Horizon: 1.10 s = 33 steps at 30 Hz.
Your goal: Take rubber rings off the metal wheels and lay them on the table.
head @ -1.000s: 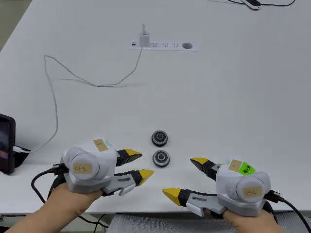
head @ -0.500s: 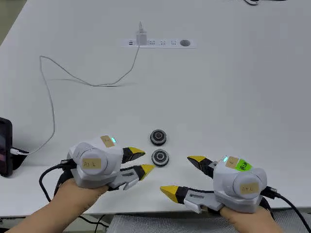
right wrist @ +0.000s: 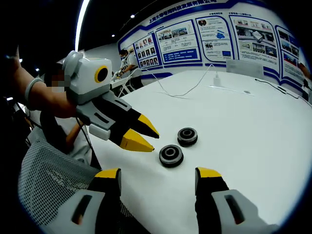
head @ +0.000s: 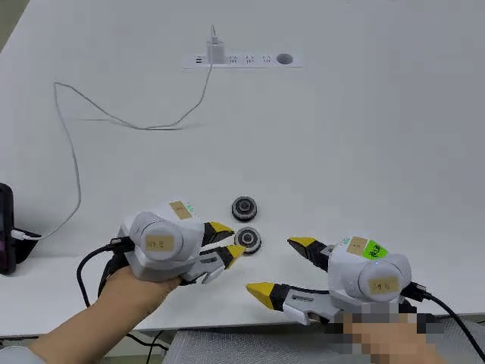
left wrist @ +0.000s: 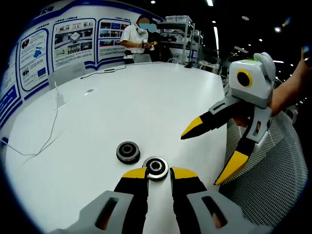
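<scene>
Two small metal wheels with black rubber rings lie flat on the white table (head: pixel 364 144). The near wheel (head: pixel 248 240) (left wrist: pixel 155 166) (right wrist: pixel 171 155) sits just ahead of my left gripper (head: pixel 227 240) (left wrist: pixel 159 173), whose yellow-tipped jaws stand narrowly open, one to each side of it, not touching. The far wheel (head: pixel 244 207) (left wrist: pixel 128 152) (right wrist: pixel 187 137) lies a little beyond. My right gripper (head: pixel 274 267) (right wrist: pixel 158 172) hovers wide open to the right of the near wheel, near the table's front edge, holding nothing. Each gripper appears in the other's view: the right gripper (left wrist: pixel 204 157) and the left gripper (right wrist: pixel 146 139).
A white power strip (head: pixel 242 59) lies at the back, with a charger and a thin cable (head: pixel 76 152) looping down the left side to a dark device (head: pixel 6 227) at the left edge. The table's front edge runs just below both grippers.
My left gripper has moved forward and right, bringing its tips up to the near wheel. The right gripper has barely shifted. The wheels have stayed put.
</scene>
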### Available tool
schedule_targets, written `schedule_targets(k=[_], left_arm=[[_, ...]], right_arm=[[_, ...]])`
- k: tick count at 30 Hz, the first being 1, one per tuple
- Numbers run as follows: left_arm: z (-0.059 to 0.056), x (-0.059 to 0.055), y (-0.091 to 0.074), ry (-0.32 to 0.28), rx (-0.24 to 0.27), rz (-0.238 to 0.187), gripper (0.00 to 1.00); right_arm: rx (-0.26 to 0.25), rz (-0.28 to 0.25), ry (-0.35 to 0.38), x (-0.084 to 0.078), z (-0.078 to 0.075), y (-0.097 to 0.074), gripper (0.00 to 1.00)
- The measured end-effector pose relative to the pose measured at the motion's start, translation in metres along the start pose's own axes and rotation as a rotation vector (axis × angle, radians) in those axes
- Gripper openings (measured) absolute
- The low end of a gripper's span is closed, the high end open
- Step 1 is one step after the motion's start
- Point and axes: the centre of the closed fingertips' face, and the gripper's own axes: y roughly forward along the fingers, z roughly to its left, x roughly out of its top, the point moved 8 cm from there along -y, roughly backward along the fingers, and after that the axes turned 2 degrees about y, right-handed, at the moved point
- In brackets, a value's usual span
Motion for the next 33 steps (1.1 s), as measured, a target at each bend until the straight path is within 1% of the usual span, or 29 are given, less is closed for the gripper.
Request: schedule_targets(k=[7, 14, 18, 28, 33], left_arm=[[0.003, 0.002, 0.009, 0.009, 0.006, 0.015, 0.17], [0.004, 0.002, 0.017, 0.021, 0.0, 0.037, 0.16], [0.006, 0.001, 0.019, 0.025, -0.003, 0.045, 0.17], [0.006, 0.0, 0.025, 0.036, -0.019, 0.058, 0.16], [0.007, -0.001, 0.028, 0.046, -0.025, 0.069, 0.16]], right_arm=[[0.002, -0.003, 0.01, -0.001, 0.0, 0.001, 0.61], [-0.001, -0.01, 0.034, -0.001, -0.001, 0.002, 0.59], [0.0, -0.015, 0.049, -0.001, -0.002, 0.002, 0.59], [-0.003, -0.015, 0.061, -0.002, -0.004, 0.004, 0.58], [-0.003, -0.025, 0.086, -0.002, -0.006, 0.005, 0.57]])
